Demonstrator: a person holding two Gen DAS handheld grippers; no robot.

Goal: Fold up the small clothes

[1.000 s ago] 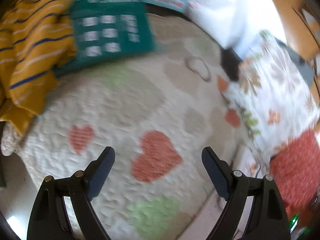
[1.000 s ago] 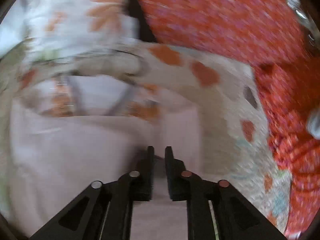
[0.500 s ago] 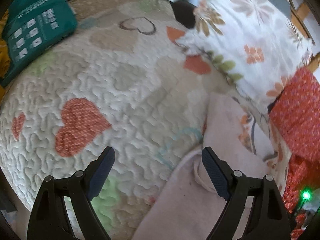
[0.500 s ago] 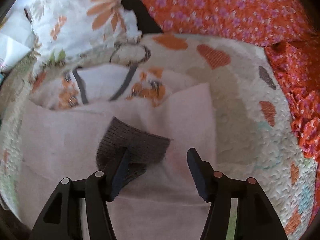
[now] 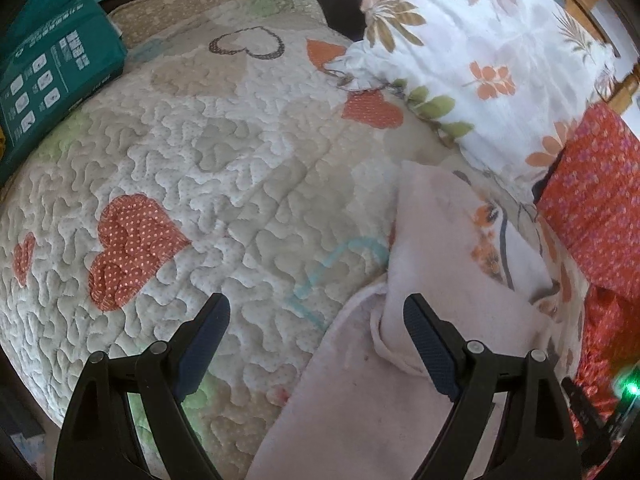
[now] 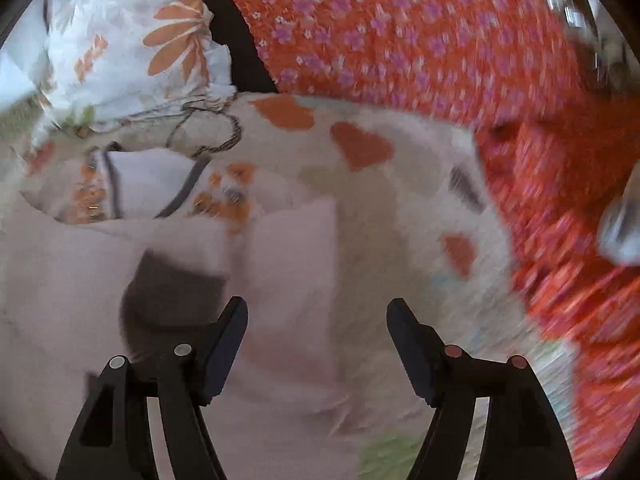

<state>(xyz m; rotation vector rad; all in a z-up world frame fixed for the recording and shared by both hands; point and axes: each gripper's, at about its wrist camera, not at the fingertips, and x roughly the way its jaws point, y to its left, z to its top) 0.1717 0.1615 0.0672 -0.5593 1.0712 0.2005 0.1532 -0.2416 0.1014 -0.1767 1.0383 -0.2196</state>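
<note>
Looks like a fold just got laid down: right gripper [image 6: 316,340] with jaws just spread wide, nothing pinched, pale pink garment [image 6: 280,264] lying flat under and ahead of them on the heart quilt [image 6: 400,184], grey cuff [image 6: 168,292] just off the left finger. Left gripper [image 5: 316,332] spread wide and empty too, hovering with the garment's bunched edge [image 5: 384,320] just inside its right finger [image 5: 428,344]. Probably lined up to pinch that edge for the next fold, floral pillow [image 5: 480,60] well beyond.

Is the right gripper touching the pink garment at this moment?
Cannot tell. In the blurred right wrist view the right gripper, jaws just opened, has the pink garment behind its fingertips, showing neither contact nor gap.
</note>
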